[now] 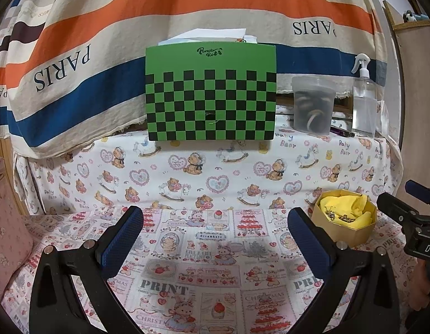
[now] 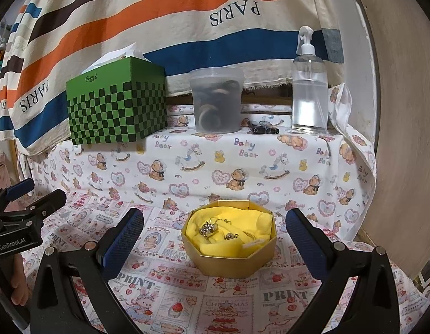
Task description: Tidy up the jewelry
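You had both grippers spread wide and empty: the right gripper [image 2: 215,239] framed the gold box [image 2: 229,261] holding jewelry [image 2: 208,228] at twelve o'clock, apparently pre-grasp; next demanded a fine pinch. The left gripper [image 1: 215,239] idled.

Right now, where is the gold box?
The gold box sits on the printed cloth between the right gripper's open fingers; in the left view it lies far right.

I am reading "PARIS" upside down on the striped cloth [image 1: 187,14], "Baby Bear" on the bear-print cloth [image 2: 242,167], "PRINT" and "CHRISTMAS" on the stamp-print cloth [image 1: 204,278], and "GenRobot.AI" on my left gripper [image 2: 34,197].
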A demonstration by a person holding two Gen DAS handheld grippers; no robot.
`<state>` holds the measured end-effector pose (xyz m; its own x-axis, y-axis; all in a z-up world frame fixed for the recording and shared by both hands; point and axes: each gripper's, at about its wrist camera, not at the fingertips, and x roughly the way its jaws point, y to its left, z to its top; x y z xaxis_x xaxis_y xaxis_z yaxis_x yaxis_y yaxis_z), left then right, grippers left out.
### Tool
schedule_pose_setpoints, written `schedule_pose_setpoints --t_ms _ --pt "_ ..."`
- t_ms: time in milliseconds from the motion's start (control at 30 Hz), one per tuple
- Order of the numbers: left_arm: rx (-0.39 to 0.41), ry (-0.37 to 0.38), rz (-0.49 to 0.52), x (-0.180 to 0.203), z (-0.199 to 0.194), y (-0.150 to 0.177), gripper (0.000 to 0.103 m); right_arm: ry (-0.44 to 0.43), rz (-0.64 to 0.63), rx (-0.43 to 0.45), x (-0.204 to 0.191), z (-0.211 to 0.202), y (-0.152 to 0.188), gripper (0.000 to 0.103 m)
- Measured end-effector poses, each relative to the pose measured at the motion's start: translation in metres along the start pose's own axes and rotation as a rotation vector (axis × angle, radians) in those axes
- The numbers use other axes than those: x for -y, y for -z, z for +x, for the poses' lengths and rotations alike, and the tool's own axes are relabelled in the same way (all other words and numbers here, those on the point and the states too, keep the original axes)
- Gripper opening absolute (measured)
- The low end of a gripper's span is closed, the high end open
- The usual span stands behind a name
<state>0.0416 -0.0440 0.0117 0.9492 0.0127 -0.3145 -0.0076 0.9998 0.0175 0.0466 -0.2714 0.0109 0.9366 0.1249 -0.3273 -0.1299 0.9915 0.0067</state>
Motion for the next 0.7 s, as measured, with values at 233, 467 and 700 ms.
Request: schedule_pose_setpoints --t_ms 233,467,700 --pt "0.000 -0.011 -0.003 0.0007 0.0001 0.0003 0.103 0.000 0.000 0.000 0.0001 -0.0002 0.0005 0.103" --pt "0.002 -0.015 -0.006 -0.0005 -0.0007 0.0003 0.103 0.000 0.001 -0.001 0.0002 0.0000 0.0005 0.103" --pt "0.001 -0.015 -0.006 -0.0009 -0.0003 0.0002 0.103 0.000 0.001 -0.001 0.0000 -0.0001 0.0004 0.103"
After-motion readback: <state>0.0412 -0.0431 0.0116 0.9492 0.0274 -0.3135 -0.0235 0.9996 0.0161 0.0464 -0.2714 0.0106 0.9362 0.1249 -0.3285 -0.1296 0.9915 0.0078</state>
